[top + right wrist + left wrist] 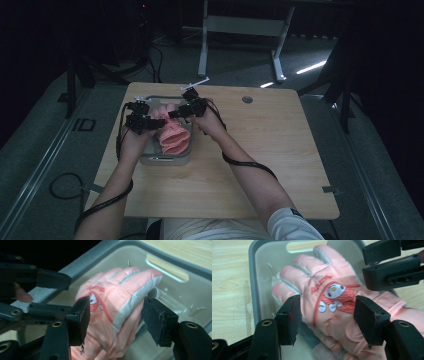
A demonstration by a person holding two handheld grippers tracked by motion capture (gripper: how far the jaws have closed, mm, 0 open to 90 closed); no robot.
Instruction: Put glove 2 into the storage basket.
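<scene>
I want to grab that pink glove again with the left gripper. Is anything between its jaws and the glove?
Nothing visible. The left gripper hangs open right over the pink glove in the grey bin; the right gripper sits off to one side.

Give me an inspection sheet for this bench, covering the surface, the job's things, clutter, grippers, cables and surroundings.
Surface: light wooden table with a round grommet hole.
Job's things: pink glove with a cartoon patch, lying in a grey bin, cuff over the rim.
Clutter: nothing seen.
Grippers: left gripper and right gripper both open above the glove, pads clear of it.
Cables: black cables along both forearms.
Surroundings: dim room, grey floor, a white desk frame behind.
</scene>
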